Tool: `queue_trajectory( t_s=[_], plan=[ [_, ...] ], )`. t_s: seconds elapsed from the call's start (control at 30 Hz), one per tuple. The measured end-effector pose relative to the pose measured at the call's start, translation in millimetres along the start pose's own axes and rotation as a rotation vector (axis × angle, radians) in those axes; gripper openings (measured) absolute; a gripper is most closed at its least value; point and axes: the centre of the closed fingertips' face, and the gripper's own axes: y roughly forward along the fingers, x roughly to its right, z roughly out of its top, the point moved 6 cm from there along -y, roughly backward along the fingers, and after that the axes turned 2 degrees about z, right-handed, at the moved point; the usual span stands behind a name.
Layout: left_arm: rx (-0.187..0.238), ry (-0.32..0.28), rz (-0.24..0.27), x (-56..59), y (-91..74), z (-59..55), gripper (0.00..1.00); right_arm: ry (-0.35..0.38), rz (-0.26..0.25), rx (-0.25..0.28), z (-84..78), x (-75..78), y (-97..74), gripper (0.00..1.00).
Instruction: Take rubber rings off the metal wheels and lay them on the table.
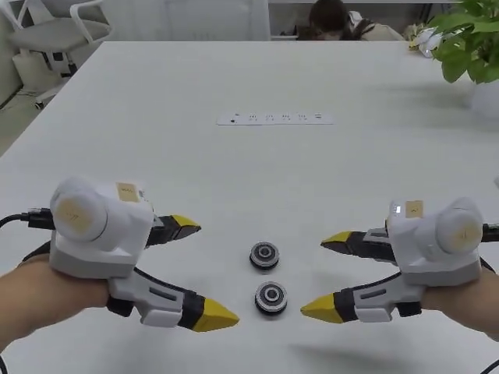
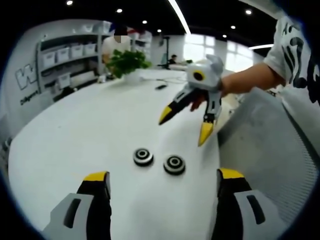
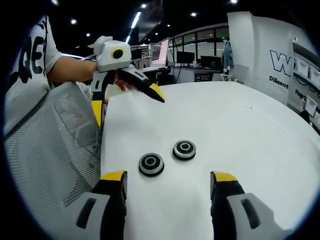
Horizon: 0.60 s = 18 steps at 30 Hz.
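While upper wheel (image 1: pixel 264 255) and lower wheel (image 1: pixel 270 298) sit lower centre, left gripper (image 1: pixel 212 273) and right gripper (image 1: pixel 313 276) flank them, jaws gaping, empty; best pin one, peel with the other.

The plant (image 1: pixel 468 43) is cut off by the head view's top and right edges, the chair (image 1: pixel 58 31) by its top left corner. Markings on the strip (image 1: pixel 274 118) lying on the desk (image 1: pixel 234 179) are too small to read. On the far wheel (image 1: pixel 264 255) and near wheel (image 1: pixel 270 298), where rubber meets metal is too fine to tell.
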Motion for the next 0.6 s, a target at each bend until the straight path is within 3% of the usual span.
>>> queue_trajectory(
  t_s=[0.6],
  plan=[
    [0.001, -0.003, -0.046, 3.2, 12.2, -1.0, 0.8, -0.026, 0.064, -0.026, -2.3, -8.5, 16.8, 0.57]
  ],
)
